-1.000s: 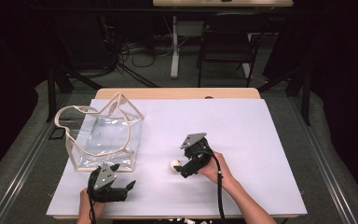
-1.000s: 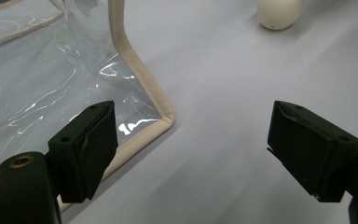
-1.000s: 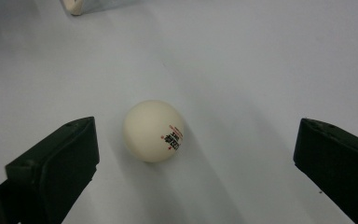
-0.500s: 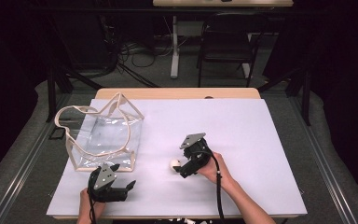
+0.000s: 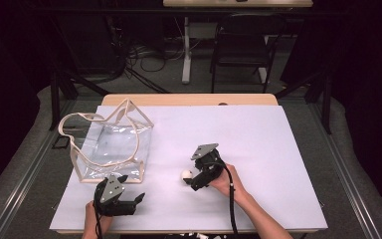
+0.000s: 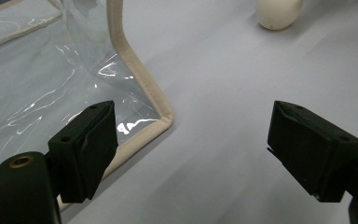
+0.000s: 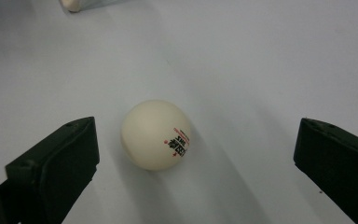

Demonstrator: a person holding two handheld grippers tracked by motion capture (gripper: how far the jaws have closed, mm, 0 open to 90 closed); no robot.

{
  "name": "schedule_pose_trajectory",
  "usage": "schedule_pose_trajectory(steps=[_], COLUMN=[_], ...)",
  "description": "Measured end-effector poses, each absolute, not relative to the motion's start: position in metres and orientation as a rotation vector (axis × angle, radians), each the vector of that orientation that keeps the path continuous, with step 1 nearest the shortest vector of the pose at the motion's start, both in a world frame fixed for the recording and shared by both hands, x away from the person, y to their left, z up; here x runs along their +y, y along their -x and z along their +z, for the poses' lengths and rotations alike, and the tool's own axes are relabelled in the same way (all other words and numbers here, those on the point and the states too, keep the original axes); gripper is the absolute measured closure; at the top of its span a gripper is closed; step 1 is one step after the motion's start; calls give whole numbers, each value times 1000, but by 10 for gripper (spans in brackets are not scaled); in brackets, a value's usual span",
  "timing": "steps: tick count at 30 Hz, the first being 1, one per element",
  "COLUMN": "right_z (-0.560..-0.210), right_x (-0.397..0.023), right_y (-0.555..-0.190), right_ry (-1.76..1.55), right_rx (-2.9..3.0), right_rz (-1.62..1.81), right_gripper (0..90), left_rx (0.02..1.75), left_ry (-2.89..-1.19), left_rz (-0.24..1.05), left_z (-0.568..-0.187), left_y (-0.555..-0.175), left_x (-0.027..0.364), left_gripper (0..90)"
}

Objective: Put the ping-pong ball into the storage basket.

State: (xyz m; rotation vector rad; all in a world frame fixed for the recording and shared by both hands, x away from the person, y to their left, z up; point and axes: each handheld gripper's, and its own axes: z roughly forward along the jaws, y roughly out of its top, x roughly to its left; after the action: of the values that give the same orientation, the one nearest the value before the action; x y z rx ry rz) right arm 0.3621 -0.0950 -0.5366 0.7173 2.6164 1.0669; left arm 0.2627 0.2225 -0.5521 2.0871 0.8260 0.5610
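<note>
Your right hand-held gripper (image 7: 196, 154) is wide open and empty, its jaws straddling the white ball (image 7: 156, 134) on the table (image 5: 258, 144). The ball sits closer to the jaw at the left of the right gripper view, so slide a touch that way and centre it before you squeeze. Close slowly; a light round ball like this will likely squirt out if one jaw reaches it first. Keep the jaws low so they meet its widest part, not the crown.

Your left hand-held gripper (image 6: 191, 154) is also wide open with nothing in it, hovering at the near corner of the clear bag (image 6: 32, 79), one jaw over the beige trim. In the high view the bag (image 5: 112, 144) stands near the table's left edge, mouth up, handles looping above it. Through the clear plastic I see nothing inside. The ball (image 5: 186, 175) lies well apart from it, to its right.
</note>
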Motion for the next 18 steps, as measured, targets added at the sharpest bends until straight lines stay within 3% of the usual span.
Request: schedule_pose_trajectory(steps=[18], right_z=[-550], right_x=[-87], right_y=[-361], right_ry=[-704], right_rx=[2655], right_rz=[1059], right_gripper=[12], left_rx=[825], left_ry=[-2088], left_rz=[561], left_z=[-552], left_y=[-262], left_x=[223], left_gripper=[164])
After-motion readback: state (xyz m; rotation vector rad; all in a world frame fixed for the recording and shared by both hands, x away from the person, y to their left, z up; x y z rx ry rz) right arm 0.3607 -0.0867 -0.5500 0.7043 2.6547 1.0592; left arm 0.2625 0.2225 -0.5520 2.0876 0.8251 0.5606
